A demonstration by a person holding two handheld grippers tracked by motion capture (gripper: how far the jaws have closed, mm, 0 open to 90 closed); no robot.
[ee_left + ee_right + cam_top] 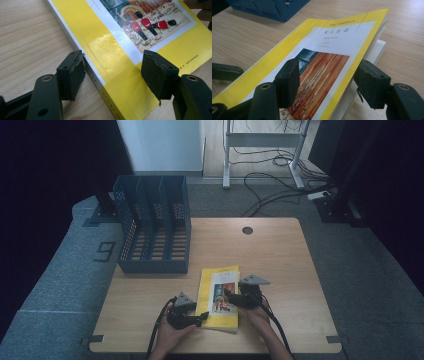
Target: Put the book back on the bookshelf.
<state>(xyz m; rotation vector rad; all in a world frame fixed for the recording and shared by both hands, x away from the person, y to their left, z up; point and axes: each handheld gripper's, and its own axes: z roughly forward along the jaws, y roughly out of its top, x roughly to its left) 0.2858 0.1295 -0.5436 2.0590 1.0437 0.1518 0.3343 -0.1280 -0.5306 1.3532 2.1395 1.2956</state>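
- Lying flat on the wooden table (pixel 280 250), near its front edge, is the yellow book (pixel 220 296), cover up, just in front of the dark file rack (pixel 154 225).
- Left gripper (pixel 199 319) sits at the book's near left corner; in the left gripper view its jaws stand spread, one pad (pixel 72 75) down on the table just beside the spine, the other pad (pixel 158 76) over the yellow cover (whether either actually touches the book, I cannot tell).
- Right gripper (pixel 231 296) comes in over the book's right side, held in the person's right hand (pixel 261 320).
- In the right gripper view its jaws are apart too, straddling the book's page edge: one pad (pixel 288 81) above the cover picture, the other pad (pixel 372 86) outside the edge, where the cover lifts a little off the white pages.
- No pinch seen there: gaps show on both sides, so nothing is gripped.
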